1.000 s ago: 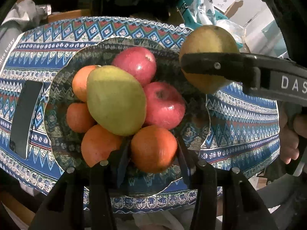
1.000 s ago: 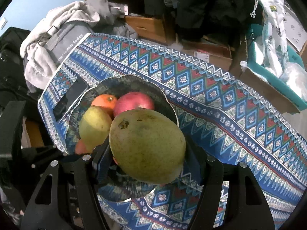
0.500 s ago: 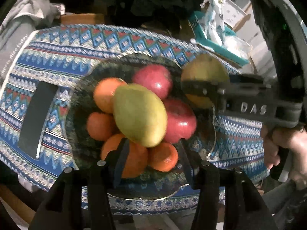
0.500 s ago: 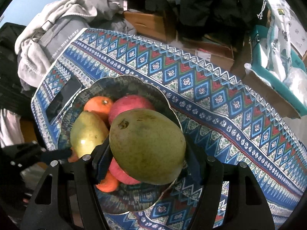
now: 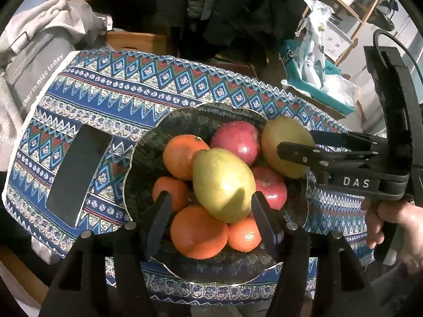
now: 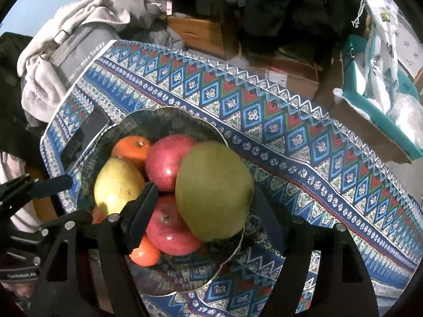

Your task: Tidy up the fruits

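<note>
A dark patterned bowl (image 5: 142,158) (image 6: 164,121) on the blue patterned tablecloth holds several oranges (image 5: 198,231), two red apples (image 5: 235,142) and a yellow-green mango (image 5: 223,185) (image 6: 116,182). A second green mango (image 6: 214,190) (image 5: 285,145) lies at the bowl's right rim between the spread fingers of my right gripper (image 6: 203,206). The left finger stands clear of it, and the gripper is open. My left gripper (image 5: 211,219) is open and empty, above the bowl's near side.
A black phone (image 5: 76,174) lies on the cloth left of the bowl. Grey clothing (image 6: 68,39) is piled at the table's far left. Cardboard boxes and a teal box with plastic bags (image 5: 317,79) stand behind the table.
My right gripper has carried the green mango down to the bowl's right rim and opened. The left gripper has drawn back and up from the fruit.
</note>
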A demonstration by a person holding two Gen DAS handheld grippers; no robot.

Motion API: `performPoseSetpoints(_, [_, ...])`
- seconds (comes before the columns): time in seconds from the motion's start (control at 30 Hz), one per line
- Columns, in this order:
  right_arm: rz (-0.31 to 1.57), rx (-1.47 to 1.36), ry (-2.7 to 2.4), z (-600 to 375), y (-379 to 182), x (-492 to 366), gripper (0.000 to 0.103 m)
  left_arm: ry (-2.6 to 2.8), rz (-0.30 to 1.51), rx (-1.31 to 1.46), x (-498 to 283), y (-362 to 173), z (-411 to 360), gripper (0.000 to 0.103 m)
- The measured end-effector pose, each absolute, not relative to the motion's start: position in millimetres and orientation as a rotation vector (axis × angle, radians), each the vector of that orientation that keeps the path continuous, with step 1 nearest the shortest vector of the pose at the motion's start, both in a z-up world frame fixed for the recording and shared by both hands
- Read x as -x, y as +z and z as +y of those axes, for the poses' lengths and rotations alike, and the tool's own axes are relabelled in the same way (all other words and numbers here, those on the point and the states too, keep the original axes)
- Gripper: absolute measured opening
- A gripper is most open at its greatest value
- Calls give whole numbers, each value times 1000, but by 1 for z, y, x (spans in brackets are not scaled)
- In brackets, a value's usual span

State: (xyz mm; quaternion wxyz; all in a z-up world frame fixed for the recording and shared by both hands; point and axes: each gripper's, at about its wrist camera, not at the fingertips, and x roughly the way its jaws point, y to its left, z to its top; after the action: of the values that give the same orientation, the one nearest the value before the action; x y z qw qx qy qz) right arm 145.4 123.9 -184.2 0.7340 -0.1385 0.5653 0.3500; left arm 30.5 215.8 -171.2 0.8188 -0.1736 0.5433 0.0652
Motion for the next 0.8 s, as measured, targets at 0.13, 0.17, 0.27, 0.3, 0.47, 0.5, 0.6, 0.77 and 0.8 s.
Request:
performPoseSetpoints(0.13, [1231, 307, 780, 122, -178, -143, 76, 145, 1142, 367, -28, -165, 215, 67])
performPoseSetpoints(0.17, [1227, 305, 781, 122, -176, -142, 76, 145, 1137, 366, -28, -163, 215, 67])
performPoseSetpoints(0.27, [1199, 290, 784, 116, -162, -138, 76, 150, 1123, 357, -26, -156, 214, 67])
performPoseSetpoints(0.3, [1190, 286, 786, 114, -158, -136, 76, 149, 1118, 357, -26, -154, 214, 67])
performPoseSetpoints(0.47, [1131, 270, 788, 104, -131, -129, 76, 151, 1088, 348, -23, -137, 211, 67])
performPoseSetpoints(0.5, [1121, 266, 787, 101, -125, -127, 76, 153, 1083, 341, -22, -134, 210, 68])
performPoseSetpoints(0.6, [1090, 259, 783, 93, -109, -121, 76, 154, 1056, 326, -18, -120, 207, 72])
performPoseSetpoints(0.77, [1049, 238, 771, 77, -83, -110, 76, 159, 1014, 304, -13, -100, 204, 73])
performPoseSetpoints(0.8, [1041, 233, 768, 73, -78, -108, 76, 162, 1008, 301, -13, -97, 203, 75])
